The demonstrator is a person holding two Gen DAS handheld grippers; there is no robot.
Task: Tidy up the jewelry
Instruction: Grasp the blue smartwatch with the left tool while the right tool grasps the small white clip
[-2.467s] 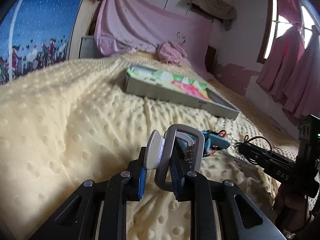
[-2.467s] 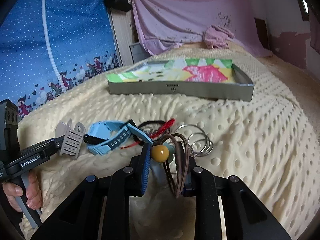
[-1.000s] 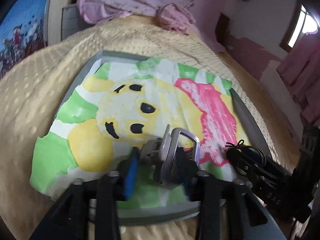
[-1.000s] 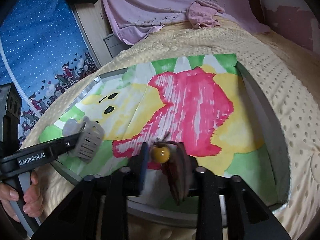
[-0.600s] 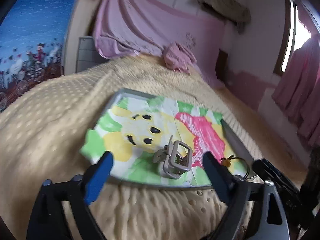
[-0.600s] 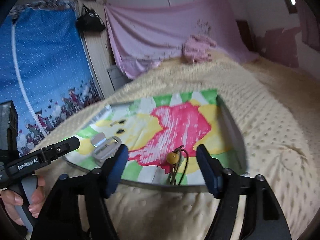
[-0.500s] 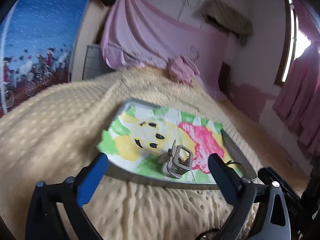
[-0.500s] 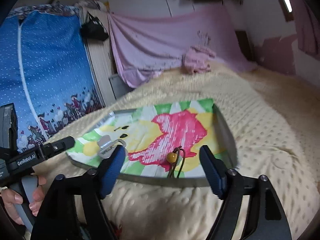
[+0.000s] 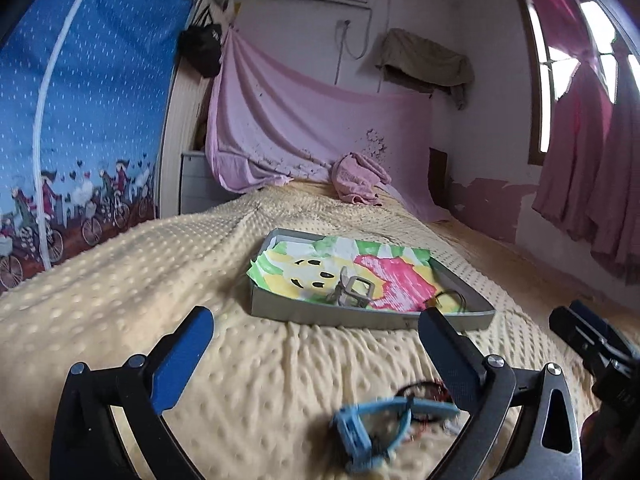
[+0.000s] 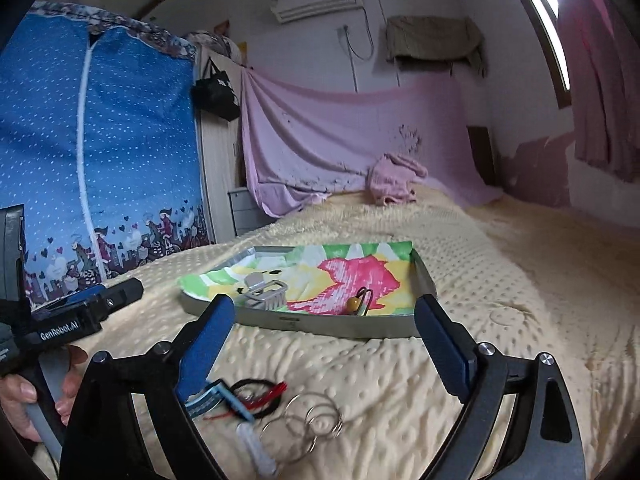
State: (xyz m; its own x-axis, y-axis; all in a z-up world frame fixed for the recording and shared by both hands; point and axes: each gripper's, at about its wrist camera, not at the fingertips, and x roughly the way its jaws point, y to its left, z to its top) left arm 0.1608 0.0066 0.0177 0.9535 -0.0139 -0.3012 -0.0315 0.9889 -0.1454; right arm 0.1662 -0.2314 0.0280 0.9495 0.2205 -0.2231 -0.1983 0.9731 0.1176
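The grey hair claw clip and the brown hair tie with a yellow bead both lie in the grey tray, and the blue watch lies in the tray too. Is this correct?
Not quite. The blue watch lies on the yellow dotted blanket, outside the grey tray, as the left wrist view shows. The grey hair claw clip and the brown hair tie with a yellow bead do lie in the tray.

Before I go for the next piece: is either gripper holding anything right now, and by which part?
Nothing is held. Left gripper and right gripper are both open and empty; the grey hair claw and bead hair tie lie in the tray.
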